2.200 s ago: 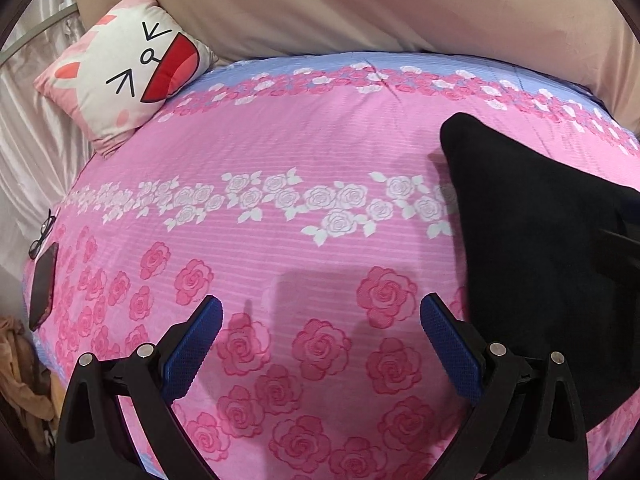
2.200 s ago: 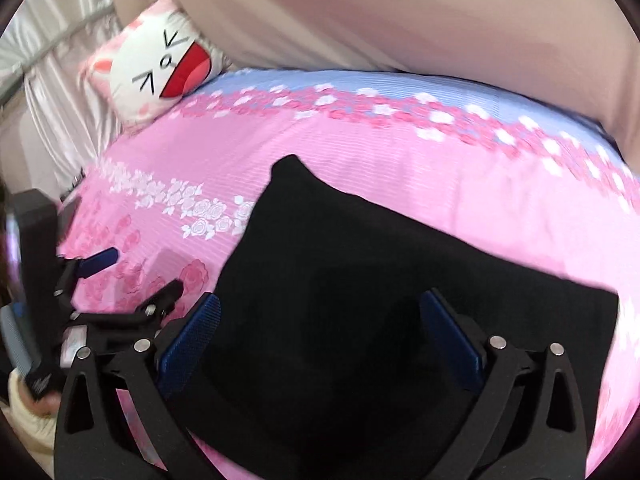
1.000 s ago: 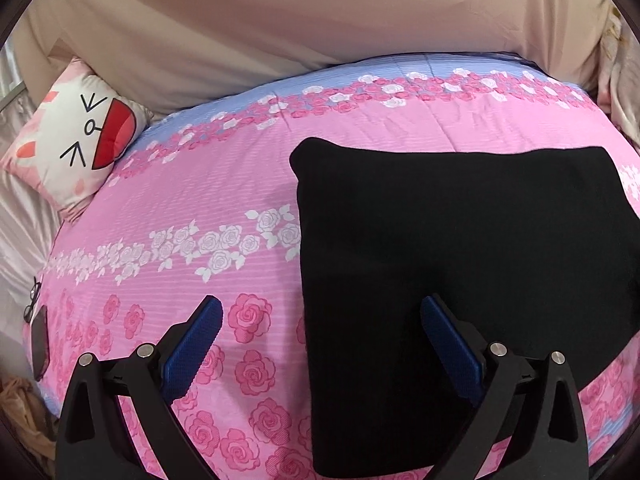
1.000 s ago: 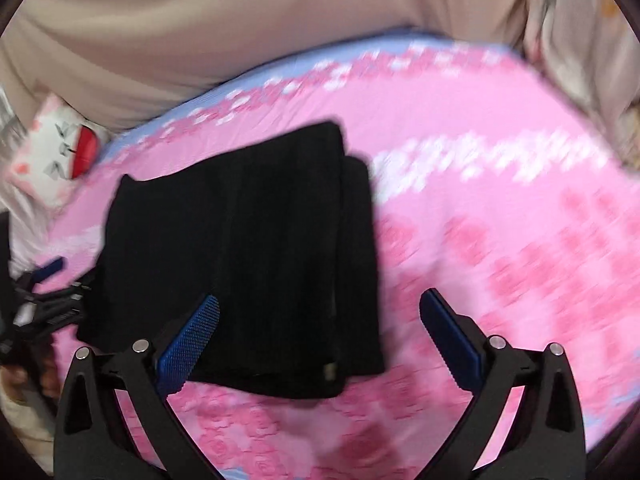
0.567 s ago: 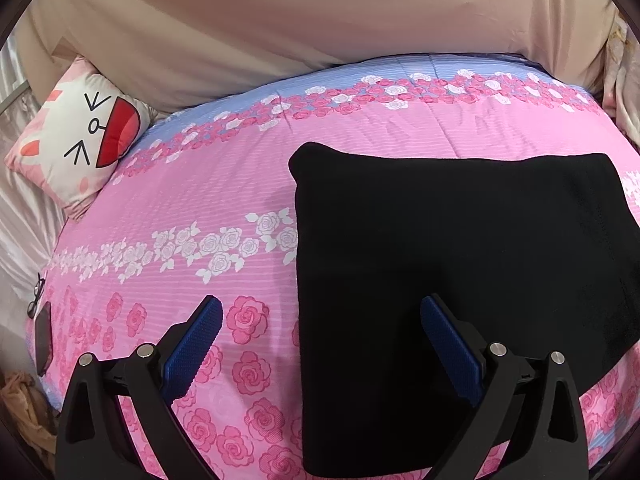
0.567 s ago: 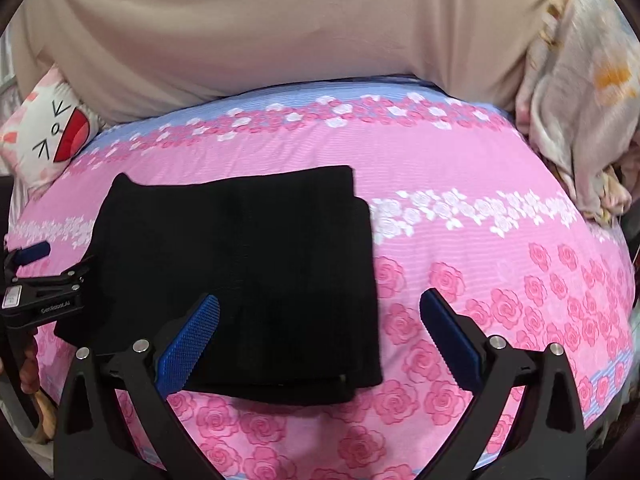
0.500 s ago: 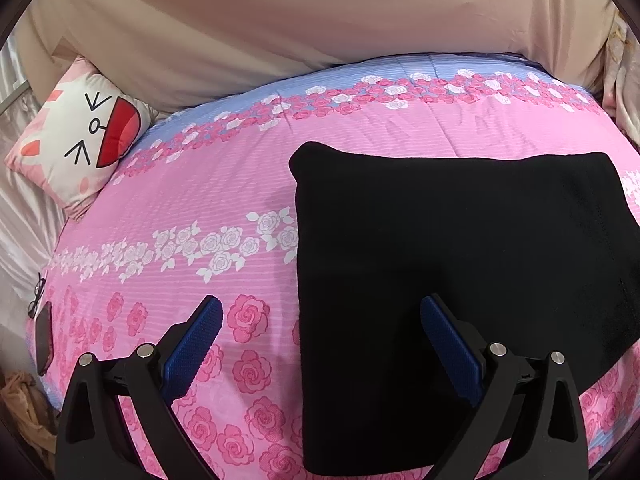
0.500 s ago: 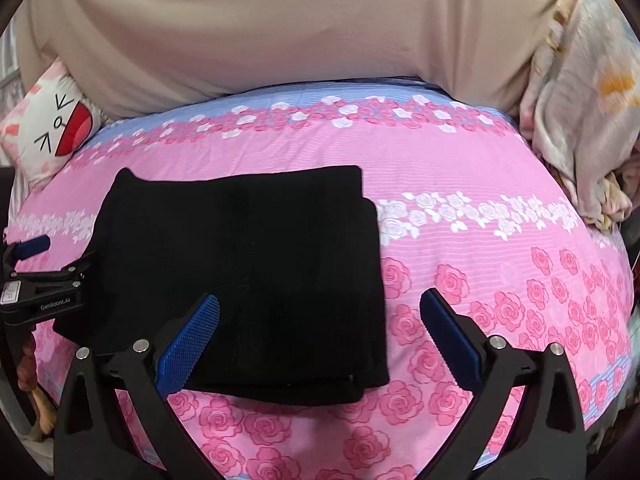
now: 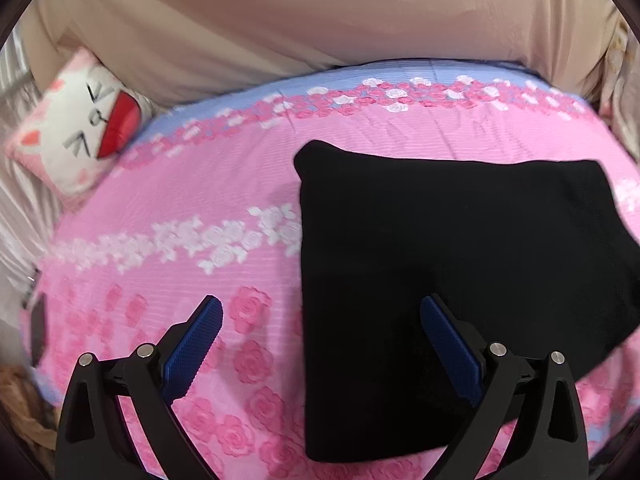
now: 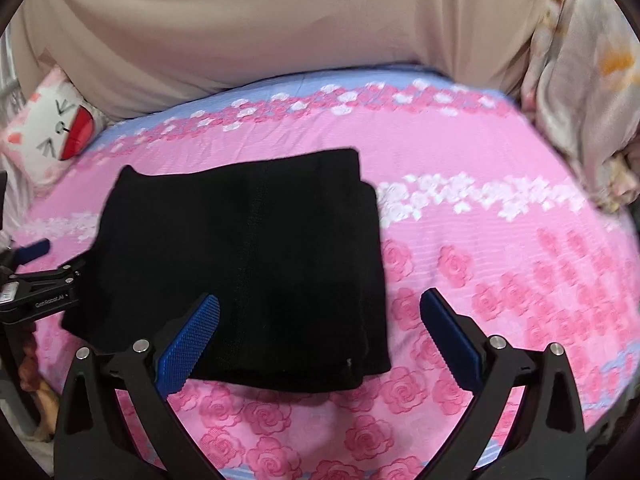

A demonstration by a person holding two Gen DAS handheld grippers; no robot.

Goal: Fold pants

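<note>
Drawn back slightly from folded black knit pants [image 10: 244, 264] on pink rose-print bed [image 10: 500, 264], both jaws apart and empty, long axis left-right, right gripper [image 10: 320, 328] nearer

One pair of black pants [image 10: 248, 264], folded | one pink floral bedspread [image 10: 480, 184] | one cartoon-face cushion [image 9: 76, 132] | two grippers: left gripper [image 9: 320, 344], right gripper [image 10: 320, 340]
</note>
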